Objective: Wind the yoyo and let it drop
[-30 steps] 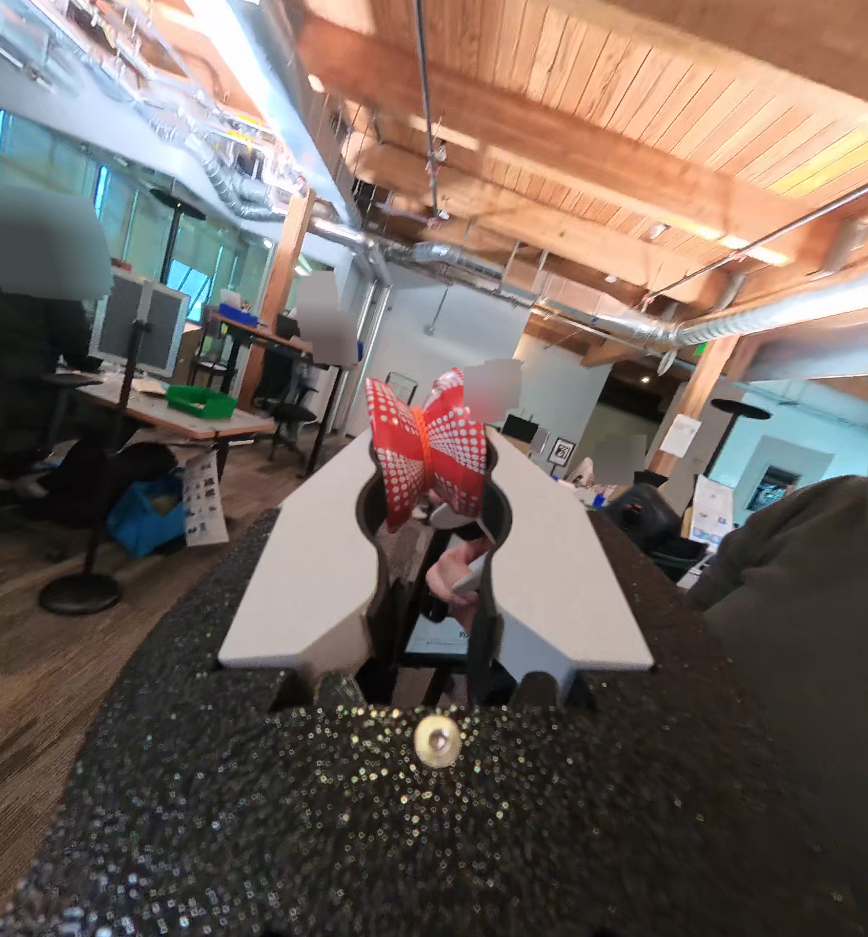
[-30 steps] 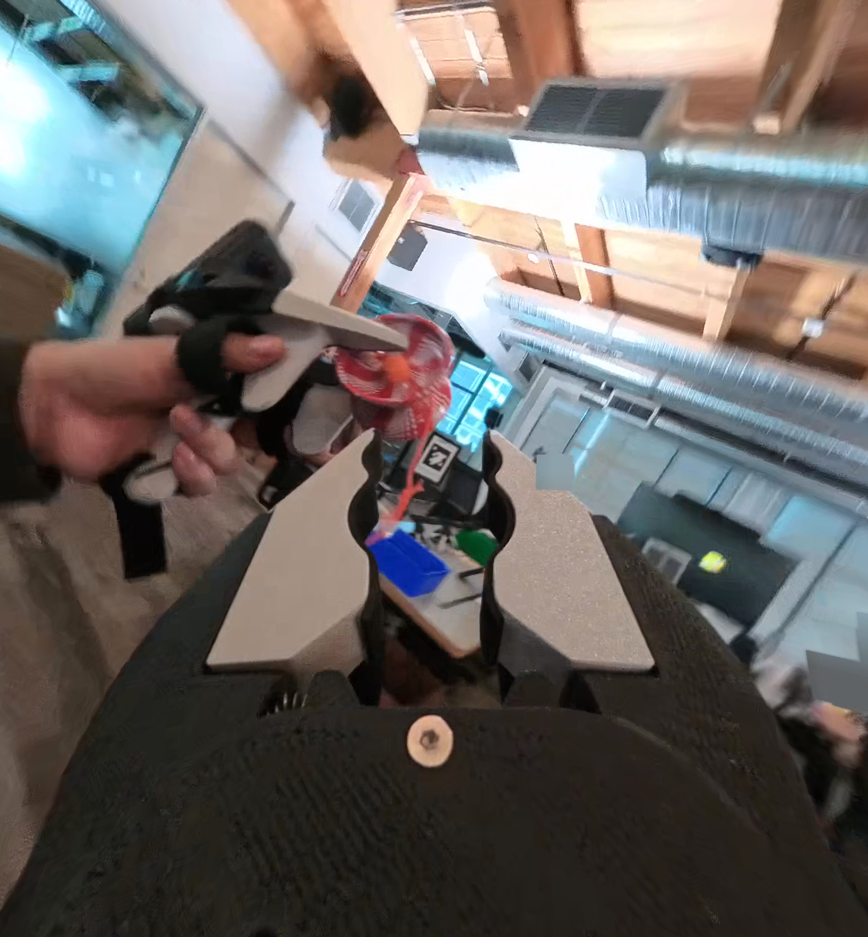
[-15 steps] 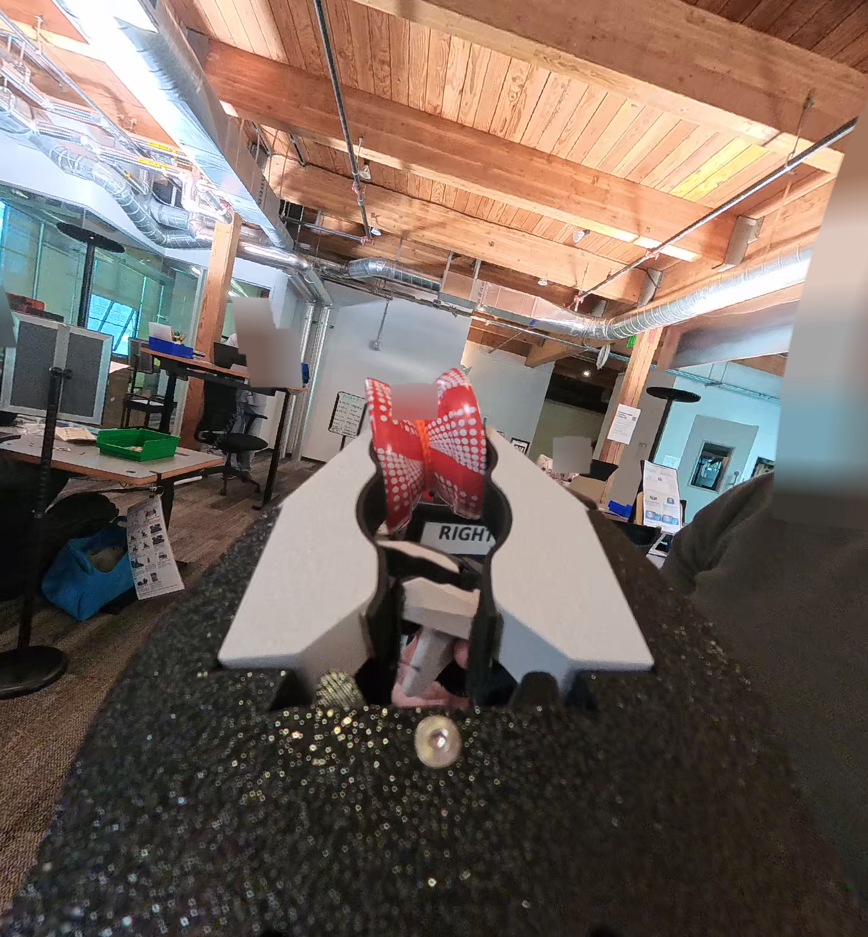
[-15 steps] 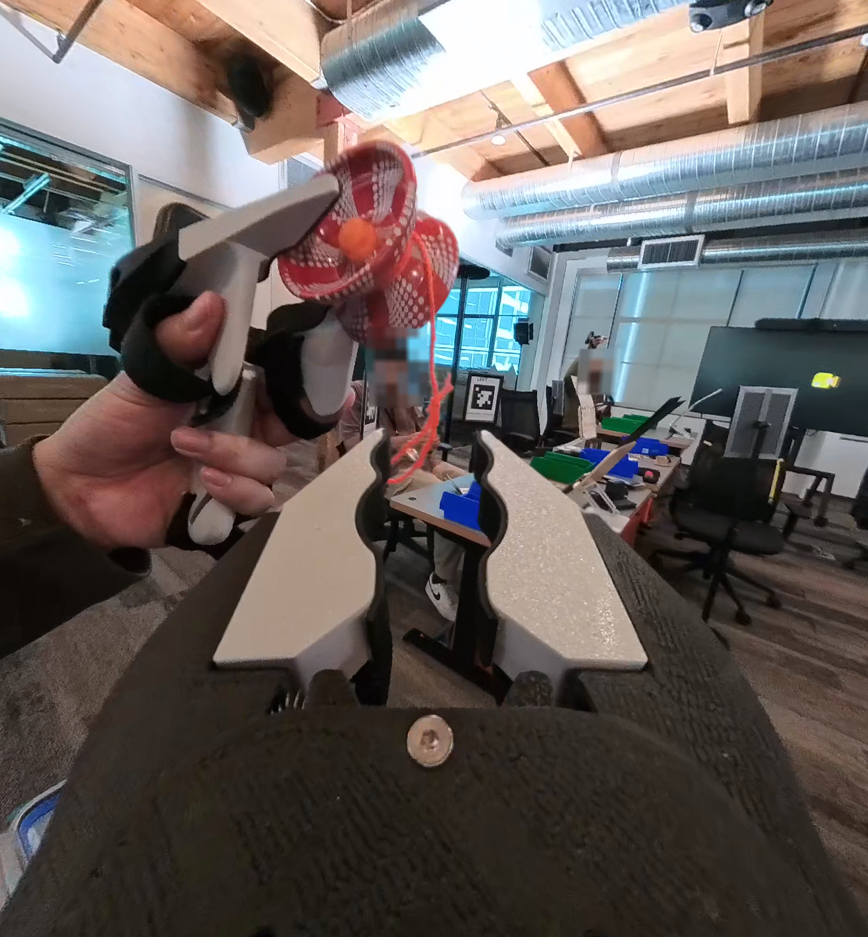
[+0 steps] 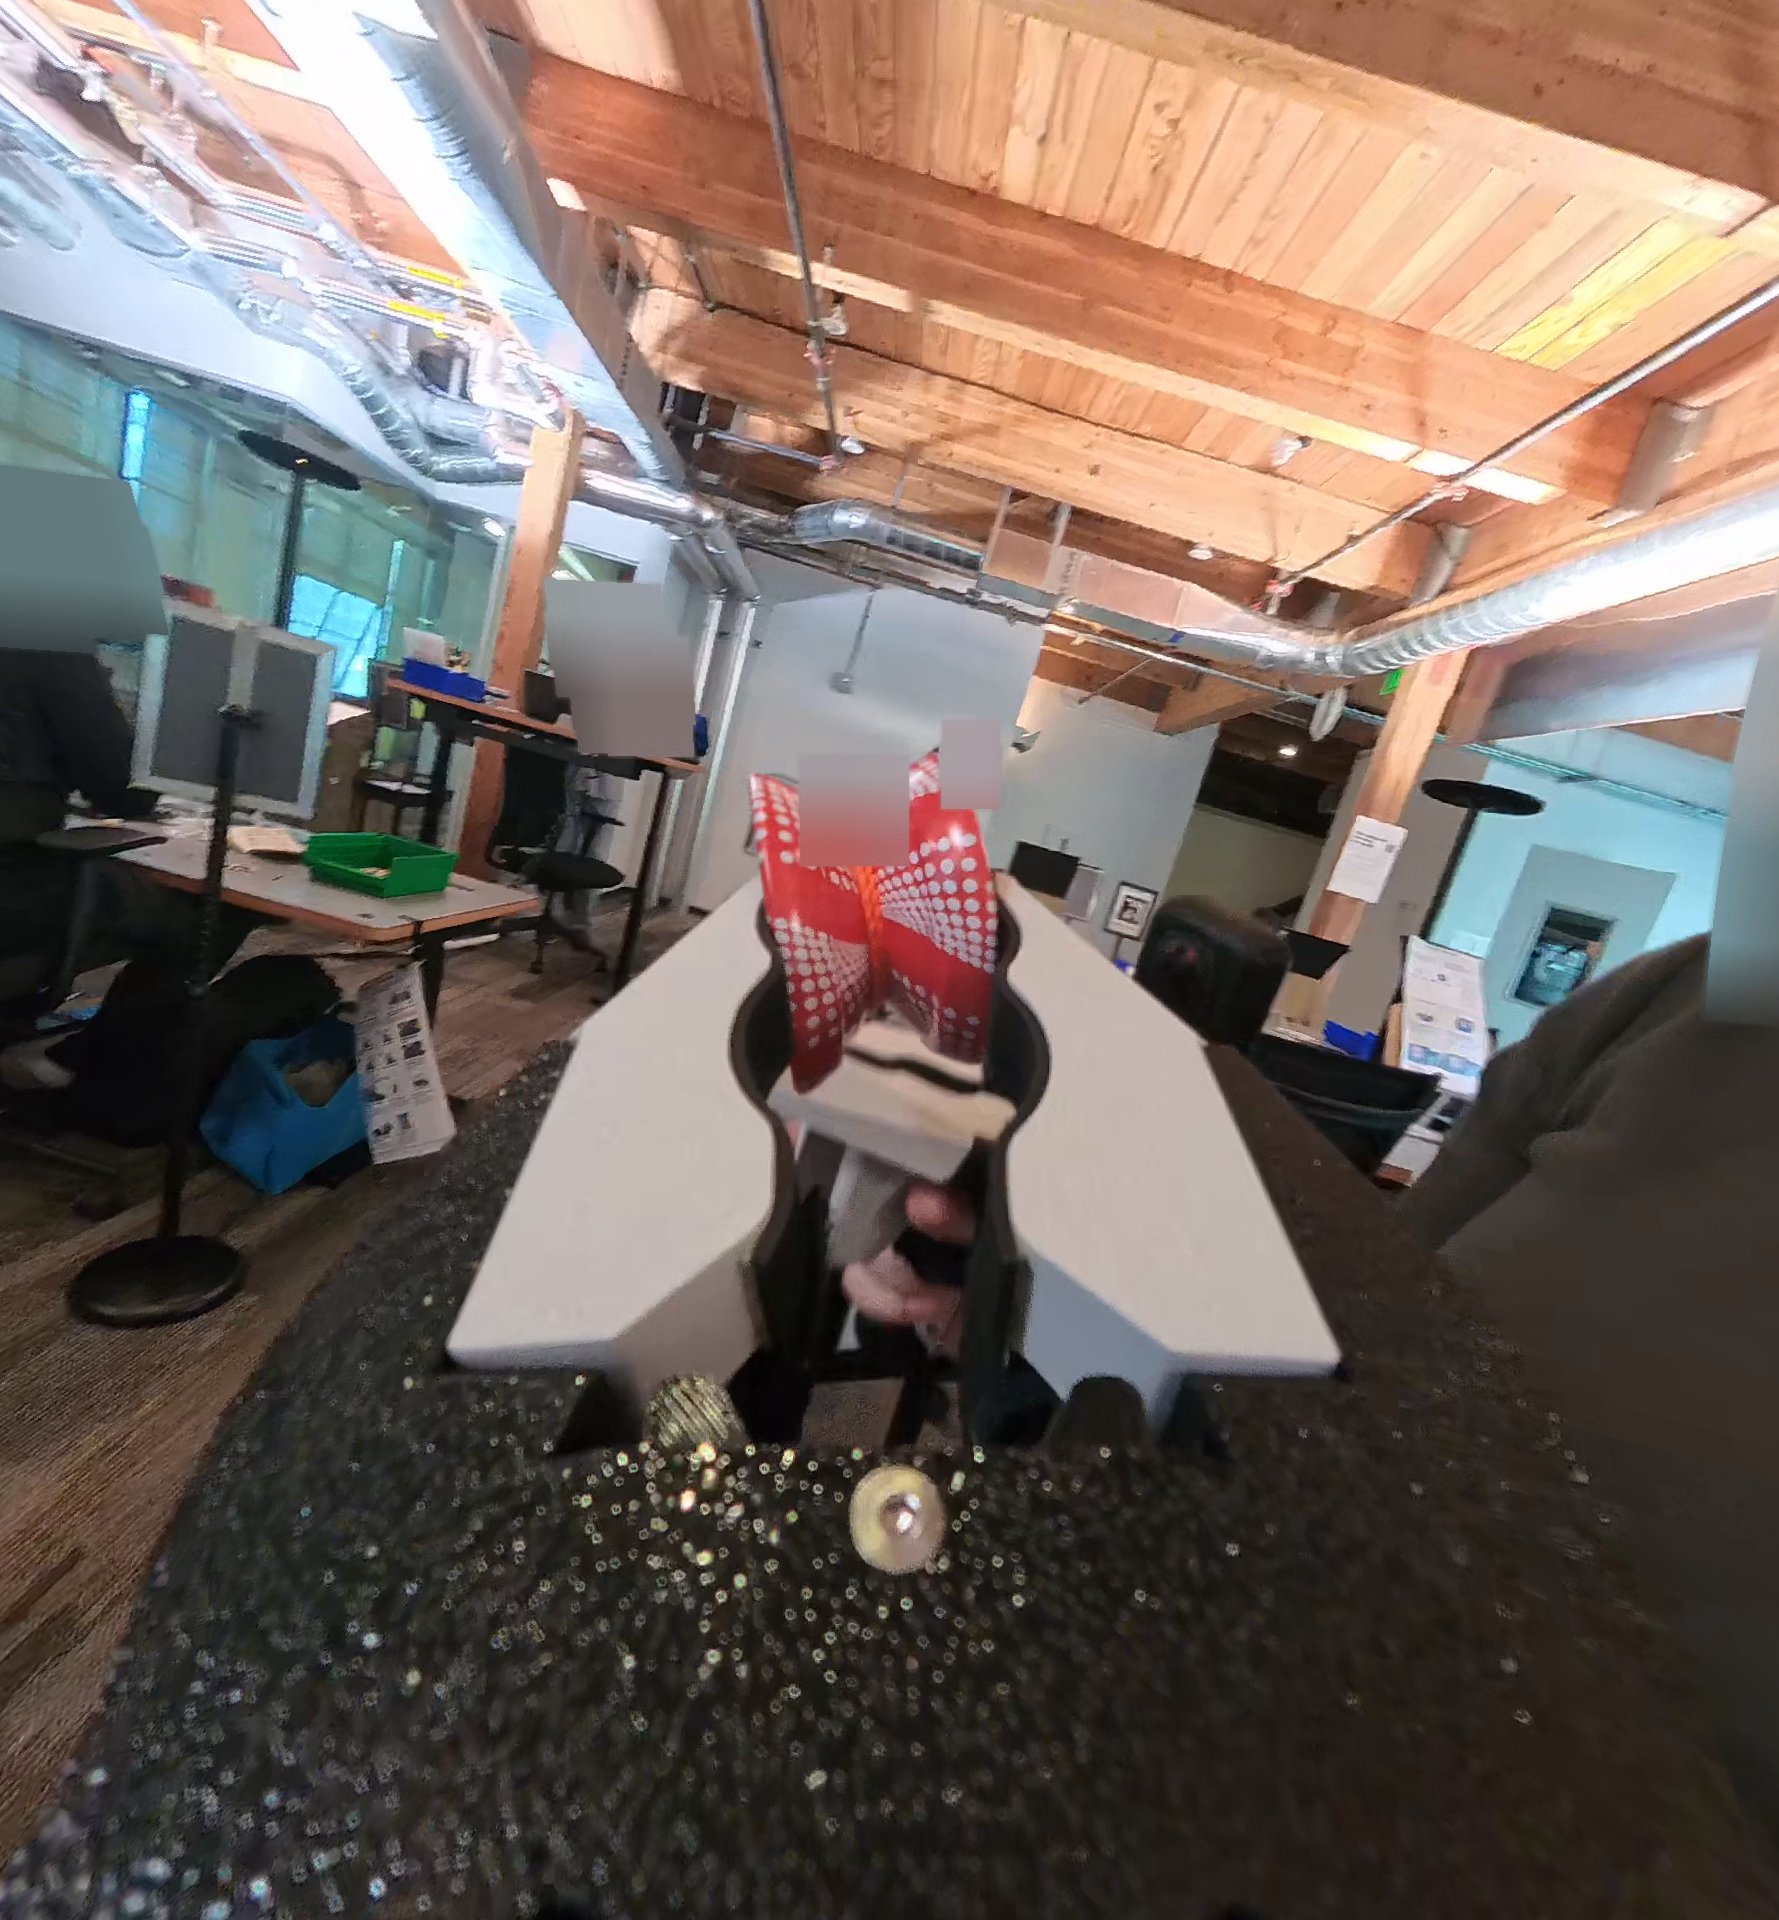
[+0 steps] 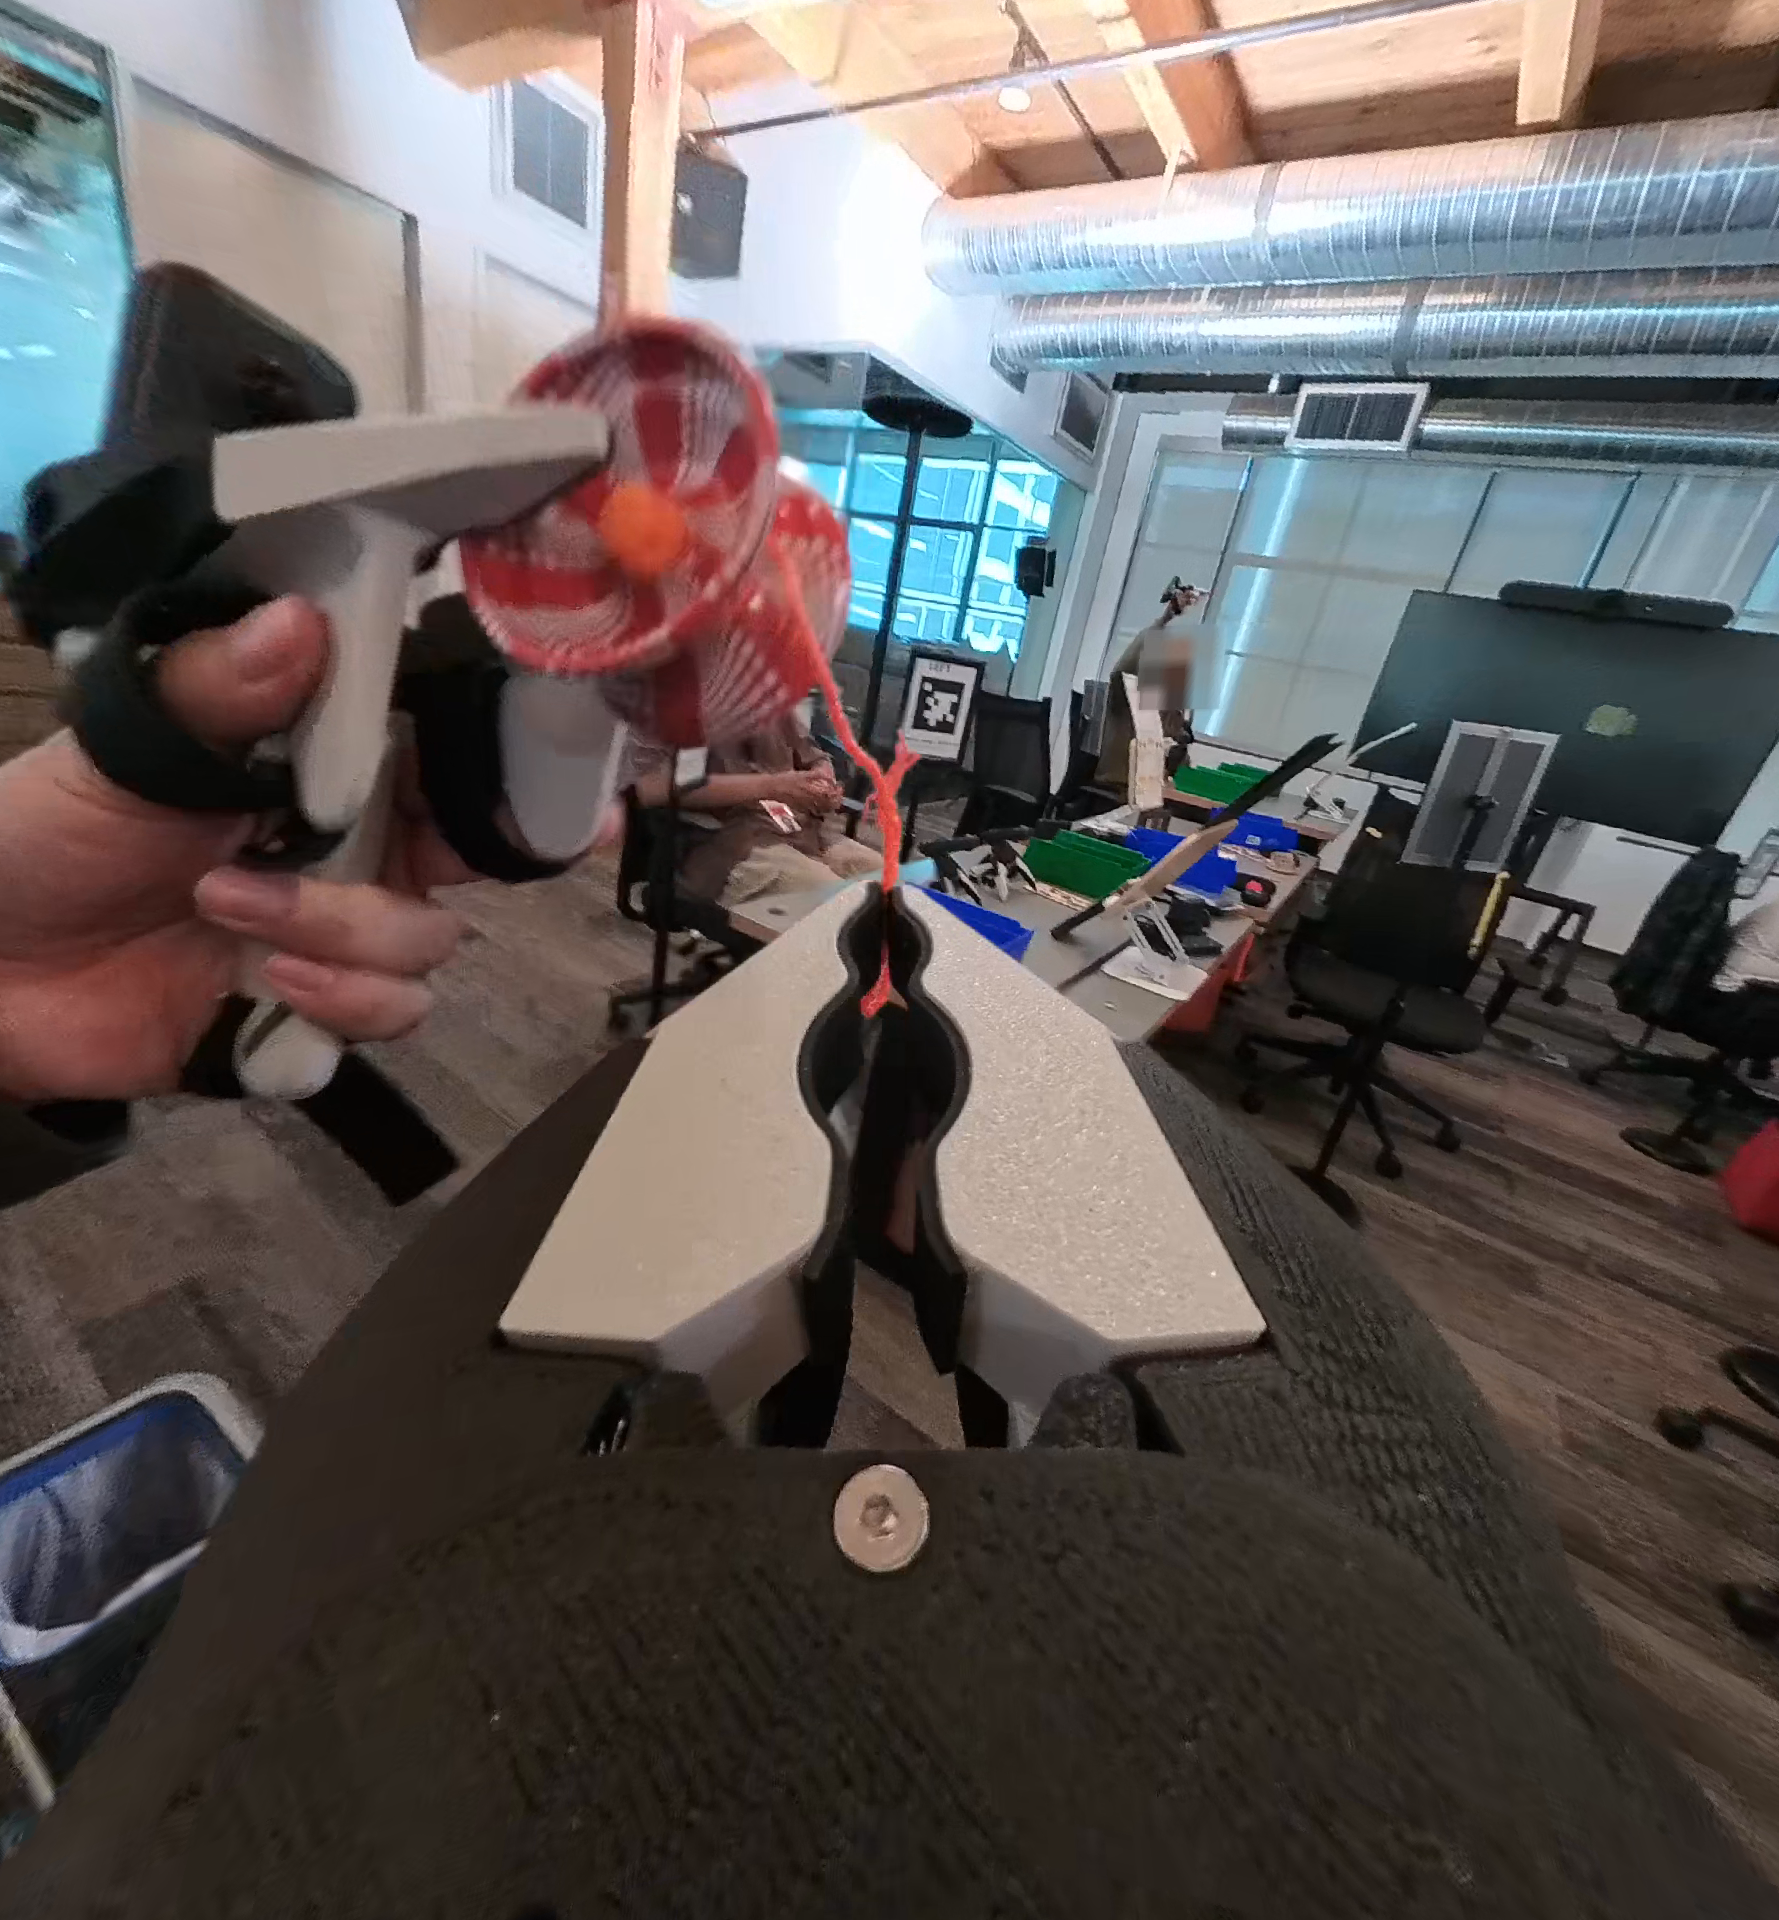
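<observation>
in an office of desks (image 5: 345, 904), left tongs (image 5: 880, 935) clamp the yoyo (image 5: 880, 925), right tongs (image 6: 883, 914) pinch its string (image 6: 869, 810).

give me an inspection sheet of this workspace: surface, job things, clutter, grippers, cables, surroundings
Surface: nothing seen under the work; the yoyo is held in the air.
Job's things: red-and-white yoyo; orange string runs from it down to the right gripper.
Clutter: green bins and blue bins on a far table; blue bag on the floor.
Grippers: left gripper shut on the yoyo; right gripper shut on the string.
Cables: nothing seen.
Surroundings: open office, wood ceiling, ducts, chairs, people seated.
</observation>
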Action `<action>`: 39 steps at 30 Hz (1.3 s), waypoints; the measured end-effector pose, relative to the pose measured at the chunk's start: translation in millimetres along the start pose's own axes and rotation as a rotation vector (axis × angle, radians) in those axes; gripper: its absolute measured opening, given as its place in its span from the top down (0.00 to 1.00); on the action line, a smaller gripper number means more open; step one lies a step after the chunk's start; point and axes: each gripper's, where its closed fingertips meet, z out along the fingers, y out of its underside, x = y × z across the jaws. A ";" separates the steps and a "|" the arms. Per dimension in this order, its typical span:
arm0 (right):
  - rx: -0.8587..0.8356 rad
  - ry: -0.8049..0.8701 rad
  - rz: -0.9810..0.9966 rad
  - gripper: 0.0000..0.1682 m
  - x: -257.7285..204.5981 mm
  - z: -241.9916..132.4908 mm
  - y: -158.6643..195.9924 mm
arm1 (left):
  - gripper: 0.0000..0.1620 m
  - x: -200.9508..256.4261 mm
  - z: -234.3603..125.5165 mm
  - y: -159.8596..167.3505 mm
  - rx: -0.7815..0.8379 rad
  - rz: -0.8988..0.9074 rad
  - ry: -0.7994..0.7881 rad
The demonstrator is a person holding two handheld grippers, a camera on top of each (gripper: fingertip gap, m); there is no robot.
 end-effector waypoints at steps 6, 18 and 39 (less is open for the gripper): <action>-0.235 -0.034 -0.242 1.00 32.1 16.8 11.5 | 0.80 -45.6 -8.7 38.4 -0.030 0.047 -0.204; -0.549 -0.191 -0.572 1.00 68.2 37.3 -4.9 | 0.80 -101.0 -1.9 75.2 0.086 0.177 -0.398; -0.592 -0.186 -0.625 1.00 49.9 47.8 43.1 | 0.36 -172.3 -205.3 196.1 -0.359 0.592 -0.920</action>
